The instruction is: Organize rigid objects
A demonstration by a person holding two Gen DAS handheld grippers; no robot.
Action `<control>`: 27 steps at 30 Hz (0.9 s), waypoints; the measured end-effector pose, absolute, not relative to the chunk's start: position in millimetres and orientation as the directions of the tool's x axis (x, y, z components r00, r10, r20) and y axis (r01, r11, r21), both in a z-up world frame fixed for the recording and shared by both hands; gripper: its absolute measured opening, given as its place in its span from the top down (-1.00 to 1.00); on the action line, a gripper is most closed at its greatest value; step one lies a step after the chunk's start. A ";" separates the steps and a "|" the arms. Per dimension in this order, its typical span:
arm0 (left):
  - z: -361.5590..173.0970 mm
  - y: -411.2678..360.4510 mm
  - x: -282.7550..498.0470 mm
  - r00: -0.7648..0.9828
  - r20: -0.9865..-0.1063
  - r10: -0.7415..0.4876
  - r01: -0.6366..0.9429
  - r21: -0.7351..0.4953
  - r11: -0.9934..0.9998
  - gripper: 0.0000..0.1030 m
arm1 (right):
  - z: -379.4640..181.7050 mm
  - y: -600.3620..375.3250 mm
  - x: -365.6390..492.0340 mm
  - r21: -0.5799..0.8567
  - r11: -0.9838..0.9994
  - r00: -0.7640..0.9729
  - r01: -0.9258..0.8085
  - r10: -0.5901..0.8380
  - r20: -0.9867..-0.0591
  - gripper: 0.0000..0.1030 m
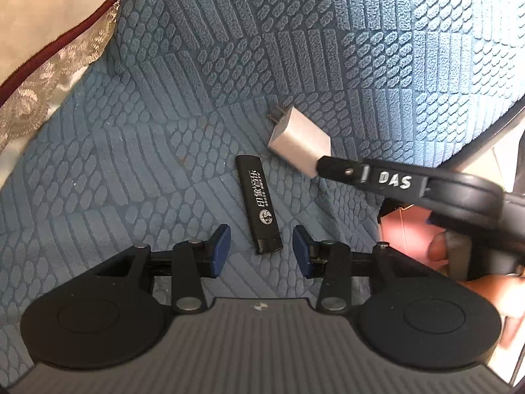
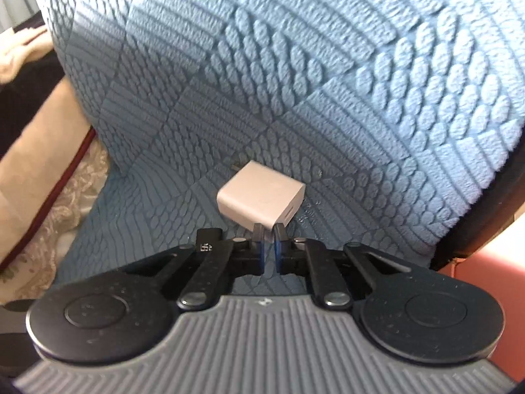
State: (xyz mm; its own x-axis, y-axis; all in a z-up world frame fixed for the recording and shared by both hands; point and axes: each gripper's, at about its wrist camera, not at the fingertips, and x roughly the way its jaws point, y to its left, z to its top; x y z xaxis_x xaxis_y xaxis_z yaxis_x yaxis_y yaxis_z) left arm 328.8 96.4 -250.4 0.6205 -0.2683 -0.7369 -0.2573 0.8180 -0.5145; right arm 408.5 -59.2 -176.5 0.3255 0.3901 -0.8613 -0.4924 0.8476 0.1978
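A black lighter [image 1: 259,197] with white print lies on the blue quilted cushion [image 1: 131,164]. Its near end sits between the fingertips of my left gripper [image 1: 261,234], which stands open; the blue pads [image 1: 220,249] are clear of it on both sides. A white plug-in charger [image 1: 297,134] is just beyond the lighter to the right, prongs pointing away. My right gripper [image 2: 269,231] is shut on the near corner of the charger [image 2: 259,190]. In the left wrist view its black finger [image 1: 331,165] reaches in from the right. One end of the lighter [image 2: 208,234] peeks past the right gripper's left linkage.
A beige cushion [image 1: 49,16] with maroon piping and lace trim lies at the left. The blue cushion's dark edge [image 2: 485,223] drops off at the right, with pink floor [image 2: 492,262] below. A person's hand [image 1: 459,262] holds the right gripper.
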 end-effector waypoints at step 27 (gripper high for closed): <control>-247.5 86.9 328.6 0.671 -0.714 -0.199 -0.249 -0.470 0.847 0.19 | -199.6 -46.9 422.6 0.281 0.860 0.275 -0.426 0.419 -0.865 -0.23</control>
State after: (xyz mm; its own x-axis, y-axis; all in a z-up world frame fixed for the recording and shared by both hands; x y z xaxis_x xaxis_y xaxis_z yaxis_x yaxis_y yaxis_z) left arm 328.6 86.9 -247.5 0.6707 -0.1993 -0.7145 -0.2486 0.8471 -0.4697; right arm 422.6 -46.9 -199.6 0.2746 0.4192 -0.8654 -0.4264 0.8597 0.2811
